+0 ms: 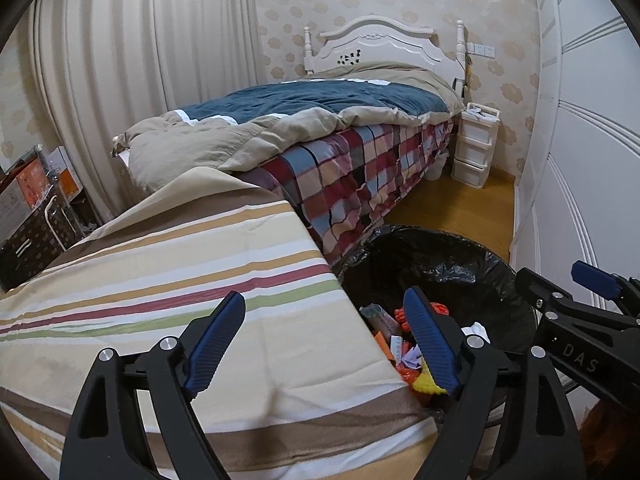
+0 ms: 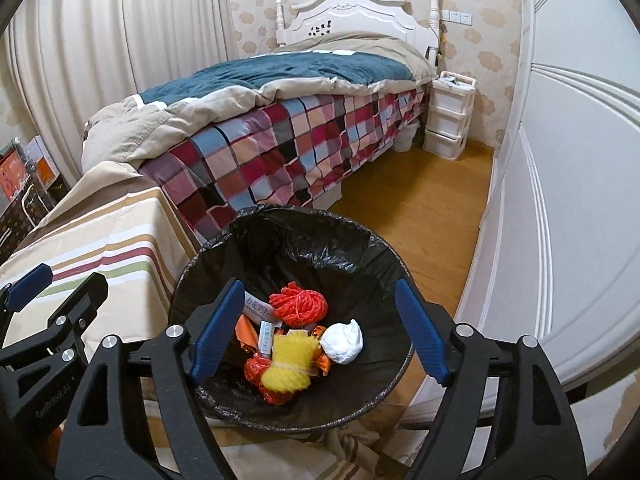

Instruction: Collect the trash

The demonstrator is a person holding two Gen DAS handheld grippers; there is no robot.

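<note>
A bin lined with a black bag point(image 2: 320, 240) stands on the floor beside a striped-cloth table point(image 1: 160, 264). In it lie a red rope bundle point(image 2: 298, 304), a yellow rope bundle point(image 2: 290, 364), a white crumpled paper ball point(image 2: 344, 342) and orange wrappers point(image 2: 256, 368). My right gripper point(image 2: 320, 332) is open and empty, right above the bin. My left gripper point(image 1: 326, 340) is open and empty, over the table's right edge, with its right finger over the bin point(image 1: 460, 264). The right gripper also shows at the right of the left wrist view point(image 1: 592, 320).
A bed with a plaid sheet point(image 2: 280, 148) and a blue-beige duvet point(image 2: 260, 76) runs behind the bin. A white drawer unit point(image 2: 448, 116) stands by the headboard. White wardrobe doors point(image 2: 568, 200) line the right. Boxes point(image 1: 32, 208) stand at the left by the curtain. Wood floor point(image 2: 420, 200) lies between.
</note>
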